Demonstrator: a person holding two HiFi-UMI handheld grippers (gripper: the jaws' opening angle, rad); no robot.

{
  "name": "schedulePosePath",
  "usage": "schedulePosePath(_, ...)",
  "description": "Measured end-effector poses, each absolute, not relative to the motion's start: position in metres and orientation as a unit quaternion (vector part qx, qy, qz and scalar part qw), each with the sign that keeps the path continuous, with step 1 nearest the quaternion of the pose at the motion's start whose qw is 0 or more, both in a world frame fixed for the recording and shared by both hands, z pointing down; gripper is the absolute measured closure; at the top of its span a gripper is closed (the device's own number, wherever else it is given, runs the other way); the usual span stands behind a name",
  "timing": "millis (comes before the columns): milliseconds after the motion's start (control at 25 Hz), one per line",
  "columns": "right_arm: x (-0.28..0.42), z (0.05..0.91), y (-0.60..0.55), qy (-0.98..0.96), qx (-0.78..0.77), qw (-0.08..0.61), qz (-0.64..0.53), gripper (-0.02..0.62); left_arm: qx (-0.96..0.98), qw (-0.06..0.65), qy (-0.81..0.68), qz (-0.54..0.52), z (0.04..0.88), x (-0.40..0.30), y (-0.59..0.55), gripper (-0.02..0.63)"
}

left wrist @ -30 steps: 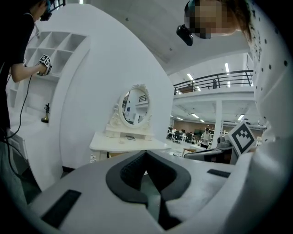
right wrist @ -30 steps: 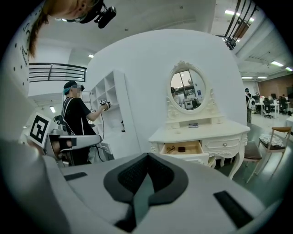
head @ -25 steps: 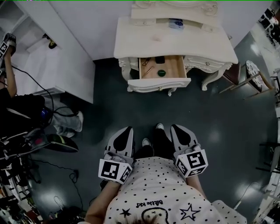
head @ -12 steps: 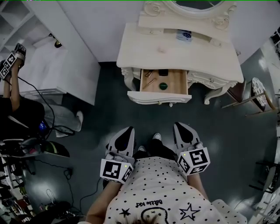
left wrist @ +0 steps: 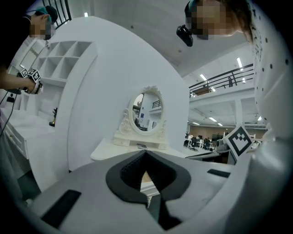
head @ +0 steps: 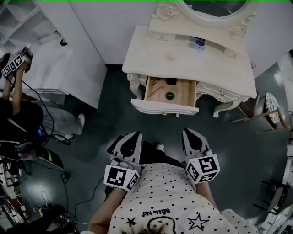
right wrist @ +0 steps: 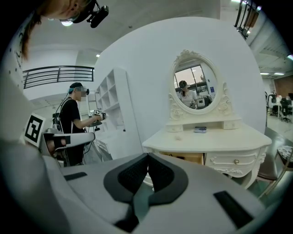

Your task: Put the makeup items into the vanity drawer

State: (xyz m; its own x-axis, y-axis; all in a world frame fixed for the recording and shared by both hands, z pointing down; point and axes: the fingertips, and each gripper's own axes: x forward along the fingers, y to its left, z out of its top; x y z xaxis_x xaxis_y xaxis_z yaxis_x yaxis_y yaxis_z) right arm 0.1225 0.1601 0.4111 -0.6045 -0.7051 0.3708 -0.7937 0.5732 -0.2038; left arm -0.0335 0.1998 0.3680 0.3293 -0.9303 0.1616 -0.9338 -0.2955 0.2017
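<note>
the person stands back from the vanity with both grippers held low, and the left gripper and the right gripper each have their fingers pressed together on nothing. the vanity drawer stands pulled out, holding a green round item, a small black item and a thin stick-like item. a small blue-and-white case sits at the back of the surface, under the mirror.
</note>
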Motion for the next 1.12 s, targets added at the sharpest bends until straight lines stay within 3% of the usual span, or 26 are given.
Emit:
schedulePosePath(640,0.111,0.413,0.098,-0.863,0.454,0.145,0.168,0.586,0.824,0.144,-0.548,-0.015,0.370,-0.042,0.118,0.611)
schedulePosePath(1120,0.058,0.394,0.020,-0.854,0.472,0.122,0.182,0.586,0.834,0.133,-0.536,-0.012,0.350,-0.099,0.029,0.611)
